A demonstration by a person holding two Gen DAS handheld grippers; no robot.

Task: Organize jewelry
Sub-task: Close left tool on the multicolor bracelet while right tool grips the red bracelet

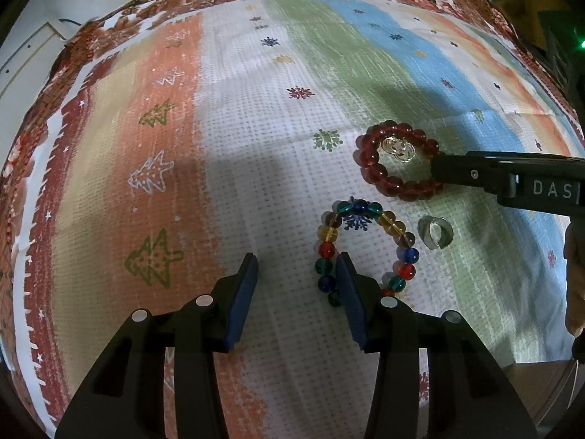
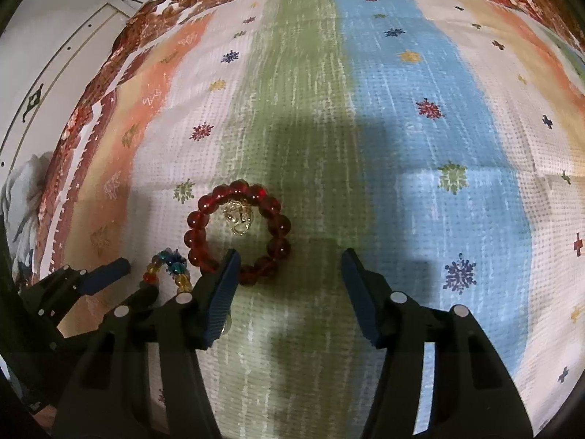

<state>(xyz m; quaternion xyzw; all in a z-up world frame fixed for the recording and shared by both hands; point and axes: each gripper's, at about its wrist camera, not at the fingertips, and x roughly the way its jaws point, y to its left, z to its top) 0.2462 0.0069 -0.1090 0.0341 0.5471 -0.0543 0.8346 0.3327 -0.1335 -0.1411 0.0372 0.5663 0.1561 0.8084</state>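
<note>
On a table spread with a striped cloth (image 1: 256,109) printed with snowflakes and little fir trees, the jewelry lies in a loose group. Nearest the left claw (image 1: 297,267) is a multicoloured bead bracelet (image 1: 365,248), its beads blue, teal, red and amber, lying flat as a ring on the white band of the cloth. The left claw's jaws stand spread with nothing between them; the right-hand finger (image 1: 347,285) lies across the near left arc of that bracelet and covers a few beads, though whether it touches them I cannot tell.

Just beyond it, and close beside it, lies a dark red bead bracelet (image 1: 376,168), also flat, with a small gold-toned charm (image 1: 398,150) resting inside its circle. A short, wide silver ring (image 1: 437,234) sits on the cloth just to the right of the multicoloured bracelet, apart from both bracelets.

In the right wrist view, the right claw (image 2: 289,263) is tilted steeply down at the cloth, its jaws spread and empty, with bare green stripe between them. Its left-hand finger (image 2: 223,285) overlaps the near edge of the red bracelet (image 2: 204,230); contact cannot be judged. From the left wrist view the same finger reaches in from the right and hides the right side of the red bracelet. A hand (image 1: 576,274) shows at the right edge there.
</note>
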